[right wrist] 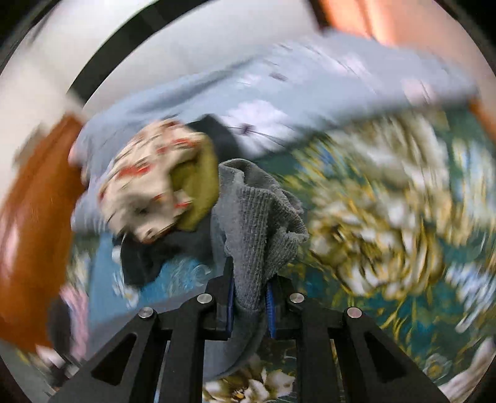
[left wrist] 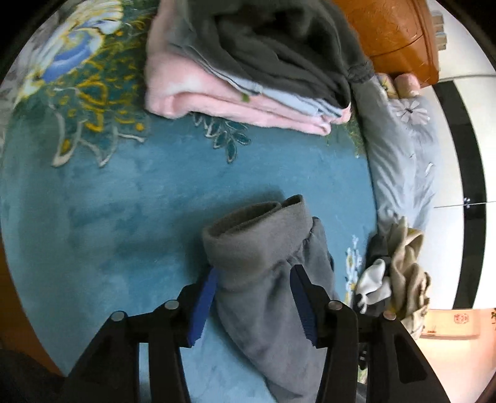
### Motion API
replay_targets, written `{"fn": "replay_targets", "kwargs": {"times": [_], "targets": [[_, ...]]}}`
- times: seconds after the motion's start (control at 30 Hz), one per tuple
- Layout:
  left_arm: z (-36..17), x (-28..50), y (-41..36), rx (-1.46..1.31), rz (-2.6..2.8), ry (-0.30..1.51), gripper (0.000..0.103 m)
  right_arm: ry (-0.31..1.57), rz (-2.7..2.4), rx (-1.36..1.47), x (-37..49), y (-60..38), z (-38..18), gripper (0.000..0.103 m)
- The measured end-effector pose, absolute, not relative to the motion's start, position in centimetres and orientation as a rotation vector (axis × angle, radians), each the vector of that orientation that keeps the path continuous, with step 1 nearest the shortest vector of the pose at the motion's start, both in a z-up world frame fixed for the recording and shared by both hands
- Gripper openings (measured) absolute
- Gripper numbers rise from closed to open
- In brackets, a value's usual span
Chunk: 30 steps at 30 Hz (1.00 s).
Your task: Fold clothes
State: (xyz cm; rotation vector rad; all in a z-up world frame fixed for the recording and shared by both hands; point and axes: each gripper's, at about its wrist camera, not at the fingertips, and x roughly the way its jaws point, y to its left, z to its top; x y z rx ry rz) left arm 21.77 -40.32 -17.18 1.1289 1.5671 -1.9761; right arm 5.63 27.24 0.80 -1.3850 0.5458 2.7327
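My left gripper is shut on a thick grey fleece garment, whose folded cuff end sticks out past the blue finger pads above the teal floral bedspread. My right gripper is shut on a grey ribbed knit part of the garment; this view is heavily motion-blurred. A folded stack with a dark grey piece on a pink one lies on the bed beyond my left gripper.
A loose pile of unfolded clothes lies at the bed's edge, also seen as a floral white and olive heap. A pale blue quilt runs along the bed side. A wooden headboard stands at the far end.
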Motion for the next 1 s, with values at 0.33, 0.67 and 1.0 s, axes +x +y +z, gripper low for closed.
{"fn": "replay_targets", "kwargs": {"times": [0.33, 0.67, 1.0], "targets": [[-14.2, 26.6, -39.3, 0.928, -2.048, 1.701, 0.055, -0.178, 3.089, -1.546, 6.8, 2.4, 0.5, 0.017], [-12.9, 25.5, -35.2, 1.048, -2.190, 1.662, 0.058, -0.636, 2.955, -1.918, 9.8, -10.6, -10.7, 0.023], [-15.1, 18.4, -26.7, 1.412, -2.254, 1.622, 0.064, -0.553, 3.169, -2.140, 11.1, -7.4, -8.4, 0.057]]}}
